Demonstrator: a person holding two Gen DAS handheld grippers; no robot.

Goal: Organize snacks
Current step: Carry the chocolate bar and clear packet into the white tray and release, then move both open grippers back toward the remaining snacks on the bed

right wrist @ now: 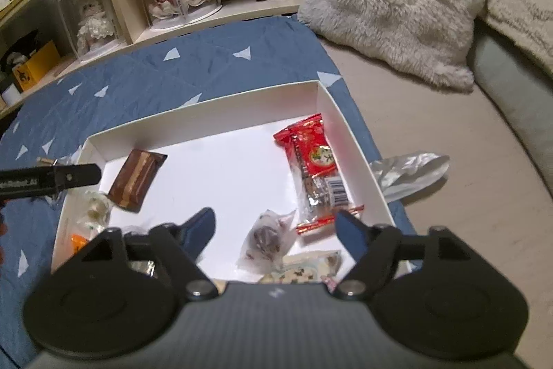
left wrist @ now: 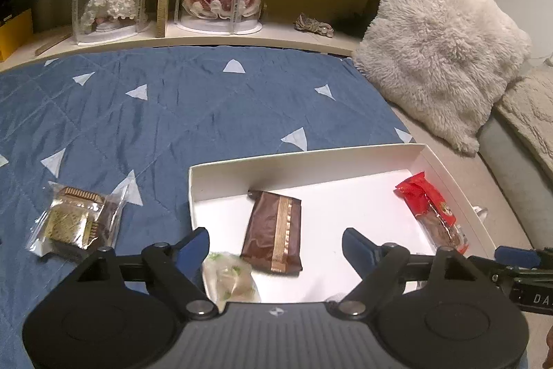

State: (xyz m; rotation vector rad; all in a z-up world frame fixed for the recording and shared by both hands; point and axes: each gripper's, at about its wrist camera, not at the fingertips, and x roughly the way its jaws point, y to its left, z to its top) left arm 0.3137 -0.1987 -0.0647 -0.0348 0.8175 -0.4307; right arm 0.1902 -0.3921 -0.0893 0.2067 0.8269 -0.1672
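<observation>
Left claw [left wrist: 275, 249] spread wide, empty; right claw [right wrist: 275, 230] likewise.

A blue quilt [left wrist: 193, 106] with pale triangles covers the bed. On it lie a white tray [left wrist: 311, 158], a clear-wrapped snack [left wrist: 74, 223] left of the tray, and a fluffy pillow [left wrist: 439, 44]. A silver wrapper [right wrist: 411, 175] lies just right of the tray.

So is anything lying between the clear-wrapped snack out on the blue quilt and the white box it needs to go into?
Nothing visible does. The clear-wrapped snack lies on the blue quilt left of the white box, with only bare quilt between them. The open left tool hovers over the box's left part, beside the brown packet.
</observation>
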